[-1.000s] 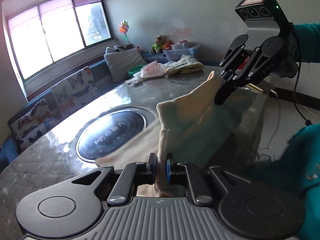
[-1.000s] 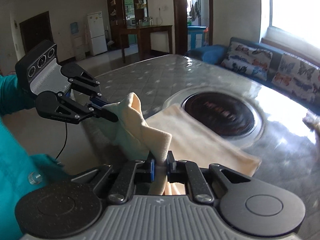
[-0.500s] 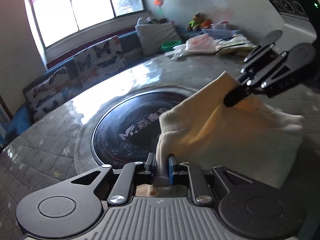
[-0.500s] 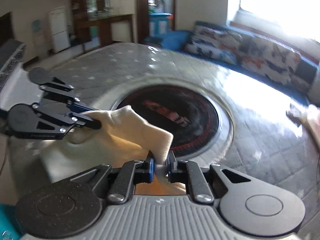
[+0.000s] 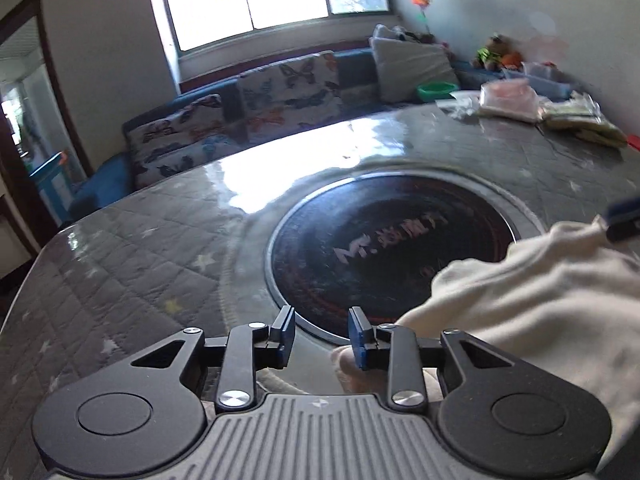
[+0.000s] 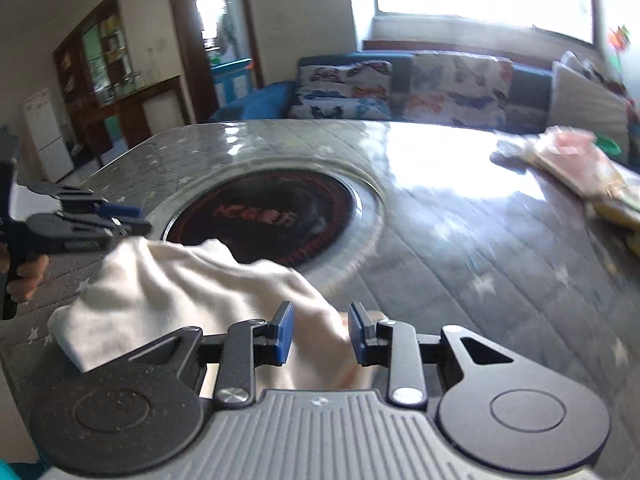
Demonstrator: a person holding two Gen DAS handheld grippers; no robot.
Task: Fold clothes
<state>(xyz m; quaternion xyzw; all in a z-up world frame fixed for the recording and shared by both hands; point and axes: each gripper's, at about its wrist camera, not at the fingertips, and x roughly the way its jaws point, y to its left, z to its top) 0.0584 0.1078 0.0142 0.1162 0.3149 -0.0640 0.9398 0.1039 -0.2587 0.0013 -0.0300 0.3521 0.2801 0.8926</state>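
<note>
A cream garment (image 5: 532, 304) lies folded over on the table beside the round black hob (image 5: 384, 248); it also shows in the right wrist view (image 6: 188, 292). My left gripper (image 5: 322, 338) is open and empty, with the cloth just to its right. It shows from the side in the right wrist view (image 6: 116, 220), at the cloth's far left edge. My right gripper (image 6: 320, 334) is open, with cloth lying between and below its blue pads. Its tip shows in the left wrist view (image 5: 622, 220) at the cloth's far corner.
The table (image 5: 120, 264) has a grey quilted cover under glossy plastic. A pile of folded clothes and bags (image 5: 540, 106) lies at the far right (image 6: 576, 164). A butterfly-print sofa (image 5: 256, 108) runs behind the table under the window.
Both grippers have opened and let go of the cream garment, which has dropped onto the table. Both have swung low toward the table surface.
</note>
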